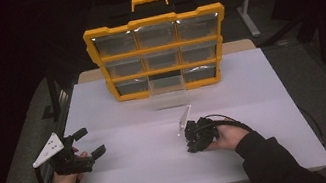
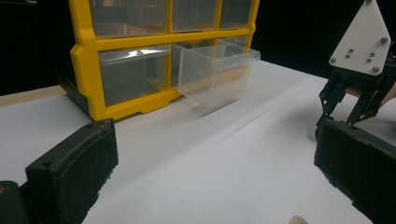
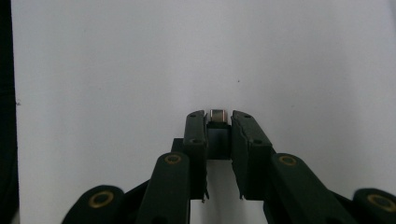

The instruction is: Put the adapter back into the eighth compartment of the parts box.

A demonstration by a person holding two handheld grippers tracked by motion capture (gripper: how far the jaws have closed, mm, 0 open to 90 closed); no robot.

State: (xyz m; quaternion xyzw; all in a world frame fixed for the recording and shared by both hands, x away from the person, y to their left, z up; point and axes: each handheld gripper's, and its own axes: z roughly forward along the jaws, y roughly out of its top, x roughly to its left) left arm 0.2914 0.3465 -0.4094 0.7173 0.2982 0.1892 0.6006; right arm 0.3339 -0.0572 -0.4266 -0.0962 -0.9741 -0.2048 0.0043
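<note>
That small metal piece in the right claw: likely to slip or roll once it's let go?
Small metal piece looks smooth and shiny, so probably slippery; the right claw pinches it only at its tips. It seems short and rounded, so it may roll on the flat white table.

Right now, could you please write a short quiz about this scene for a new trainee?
1. True or false: the left hand-held gripper is open.
2. What does the right hand-held gripper hold between its jaws? A) a small metal piece B) a yellow lid C) nothing
3. Which drawer of the yellow cabinet is pulled out?

Key:
1. True; its jaws stand wide apart above the white table.
2. A; the jaws are shut on it.
3. The clear drawer in the middle of the bottom row.
</note>
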